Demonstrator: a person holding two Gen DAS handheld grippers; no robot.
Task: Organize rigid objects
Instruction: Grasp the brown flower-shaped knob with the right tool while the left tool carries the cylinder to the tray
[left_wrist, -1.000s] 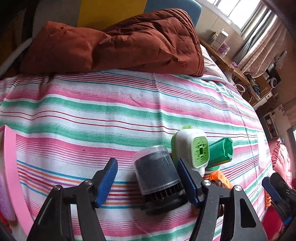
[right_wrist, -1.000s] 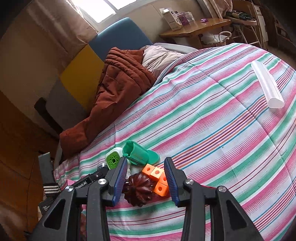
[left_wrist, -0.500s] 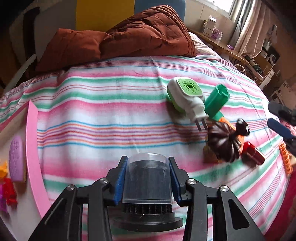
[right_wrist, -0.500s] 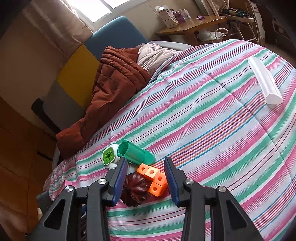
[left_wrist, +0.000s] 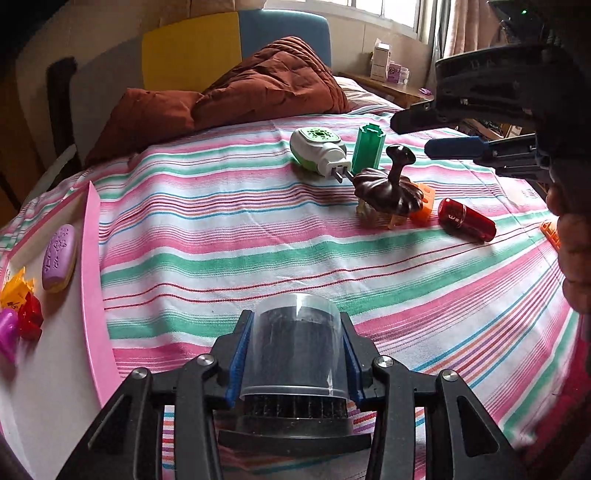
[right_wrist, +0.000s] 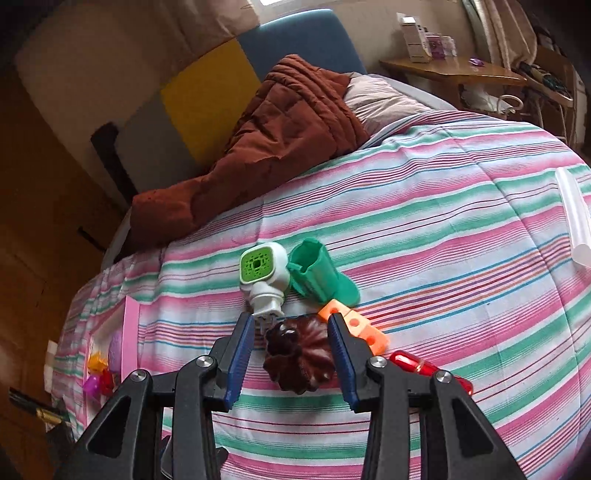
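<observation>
A clear-capped dark cylinder (left_wrist: 295, 350) is clamped between the blue pads of the left gripper (left_wrist: 295, 354) above the striped bedspread (left_wrist: 258, 240), beside a pink tray (left_wrist: 92, 280) where a purple soap (left_wrist: 59, 258) is kept. The right gripper (right_wrist: 291, 354) is held spread around a brown ridged piece (right_wrist: 299, 354), crowded by a green-faced plug (right_wrist: 264, 273), green tube (right_wrist: 317, 273), orange blocks (right_wrist: 354, 325) and red capsule (right_wrist: 424, 367).

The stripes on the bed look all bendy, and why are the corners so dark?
In both wrist views the fisheye lens bows the striped bedsheet and blackens the corners. In the left wrist view daylight from the window is washed out, and the pink-rimmed tray smears near the edge. In the right wrist view the dark brown ridged lid stays sharp.
</observation>
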